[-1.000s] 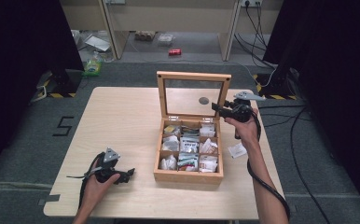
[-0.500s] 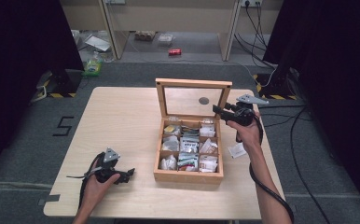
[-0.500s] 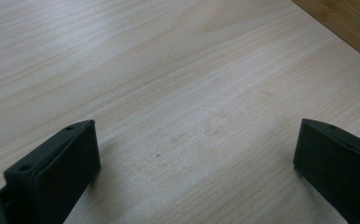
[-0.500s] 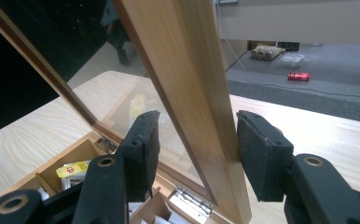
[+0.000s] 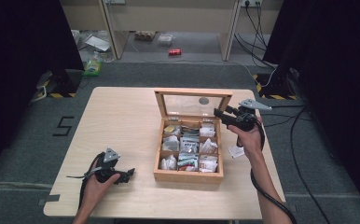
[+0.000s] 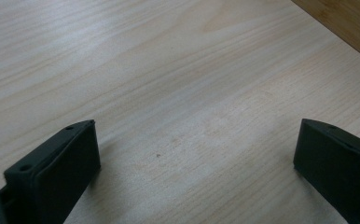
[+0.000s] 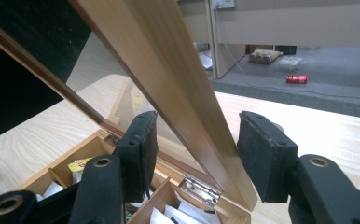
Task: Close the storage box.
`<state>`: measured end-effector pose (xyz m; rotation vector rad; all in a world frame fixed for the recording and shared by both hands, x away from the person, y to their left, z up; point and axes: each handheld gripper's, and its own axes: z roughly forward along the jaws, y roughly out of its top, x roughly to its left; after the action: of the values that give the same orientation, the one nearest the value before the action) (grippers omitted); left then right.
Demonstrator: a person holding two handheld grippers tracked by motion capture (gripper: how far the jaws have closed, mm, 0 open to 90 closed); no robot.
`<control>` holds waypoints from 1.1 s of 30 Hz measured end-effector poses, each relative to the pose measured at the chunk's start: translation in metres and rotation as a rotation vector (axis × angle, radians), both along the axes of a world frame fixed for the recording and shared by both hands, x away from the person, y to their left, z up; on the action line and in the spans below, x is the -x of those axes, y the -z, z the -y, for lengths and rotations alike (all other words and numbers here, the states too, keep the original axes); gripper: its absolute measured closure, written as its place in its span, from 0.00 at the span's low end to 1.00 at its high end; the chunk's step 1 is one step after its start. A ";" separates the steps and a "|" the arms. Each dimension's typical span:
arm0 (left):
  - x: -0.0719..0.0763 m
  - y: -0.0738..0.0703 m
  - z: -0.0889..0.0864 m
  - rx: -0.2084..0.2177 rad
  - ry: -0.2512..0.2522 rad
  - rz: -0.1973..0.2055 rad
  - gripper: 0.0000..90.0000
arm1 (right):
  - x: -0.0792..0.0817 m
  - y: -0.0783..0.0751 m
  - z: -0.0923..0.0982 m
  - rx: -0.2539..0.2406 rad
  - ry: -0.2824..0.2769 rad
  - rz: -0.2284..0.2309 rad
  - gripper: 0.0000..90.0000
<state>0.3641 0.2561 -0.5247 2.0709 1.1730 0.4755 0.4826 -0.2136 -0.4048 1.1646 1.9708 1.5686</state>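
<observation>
The right gripper (image 7: 194, 154) straddles the side frame of the lid (image 7: 169, 79), its jaws parted and just opening further, not clamping the wood. That glass lid (image 5: 193, 103) stands nearly upright at the back of the wooden box (image 5: 187, 175), its long edge running across the table (image 5: 122, 121). The left gripper (image 5: 130, 173) rests open on the tabletop, well left of the box.

We see the box (image 5: 188, 175) at the middle of the surface (image 5: 122, 121), its lid (image 5: 192, 103) standing up at the back edge. Packets (image 5: 187, 147) sit in its compartments. A small packet (image 5: 236, 151) lies on the surface just right of the box. Our left gripper (image 5: 128, 173) rests left of the box; the right gripper (image 5: 218, 113) straddles the lid's right edge.
</observation>
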 end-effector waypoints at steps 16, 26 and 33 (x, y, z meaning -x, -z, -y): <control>0.000 0.000 0.000 0.000 -0.001 0.001 0.00 | 0.022 0.004 0.001 0.018 -0.002 -0.010 0.52; 0.000 0.000 0.000 0.000 -0.001 0.001 0.00 | 0.031 0.005 0.002 0.039 -0.010 -0.035 0.52; 0.000 0.000 0.000 -0.001 -0.001 0.002 0.00 | 0.037 0.002 0.005 -0.008 -0.019 -0.014 0.52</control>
<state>0.3639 0.2559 -0.5247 2.0703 1.1726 0.4783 0.4452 -0.2186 -0.4070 1.1662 1.9925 1.5831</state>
